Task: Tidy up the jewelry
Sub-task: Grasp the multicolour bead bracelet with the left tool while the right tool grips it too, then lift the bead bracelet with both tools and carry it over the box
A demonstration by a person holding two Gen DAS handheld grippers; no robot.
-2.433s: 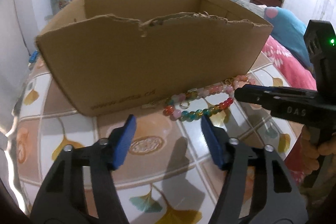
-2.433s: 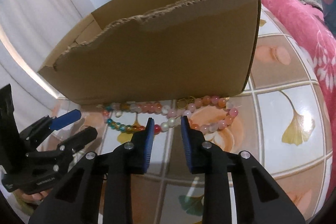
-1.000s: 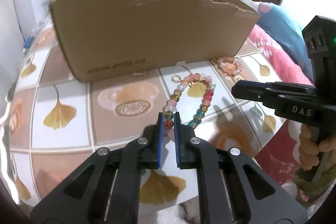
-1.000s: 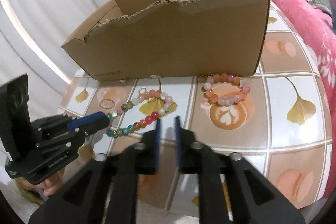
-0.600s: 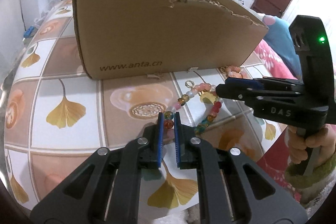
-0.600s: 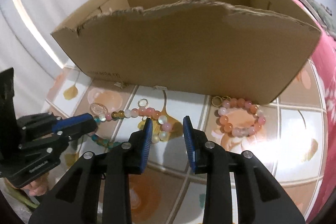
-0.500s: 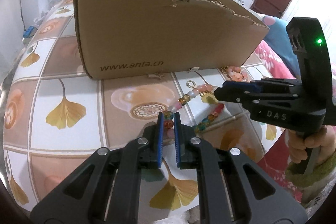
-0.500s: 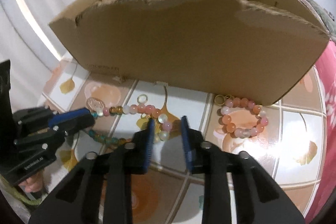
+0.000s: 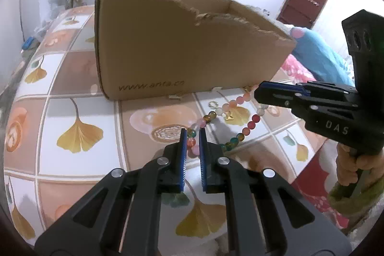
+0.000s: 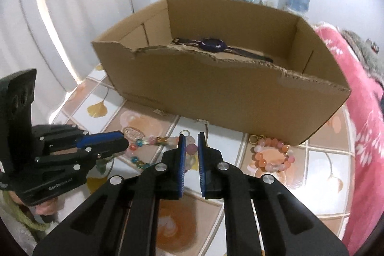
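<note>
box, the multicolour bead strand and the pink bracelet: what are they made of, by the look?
Box: brown corrugated cardboard, matte; the torn top edge is ragged and fibrous.
Multicolour bead strand: translucent glossy beads, glass or plastic, can't tell which; gold-tone ring at one end. Both grippers are shut on it.
Pink bracelet: glossy round pink and orange beads, glass, stone or plastic; small gold-tone ring attached.

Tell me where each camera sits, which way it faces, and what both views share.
Left wrist: on the left tool, facing the cardboard box; it pinches the multicolor bead strand; right tool and hand show.
Right wrist: on the right tool, looking into the box past a watch; left tool shows.
Shared: box, strand, tiled table.
</note>
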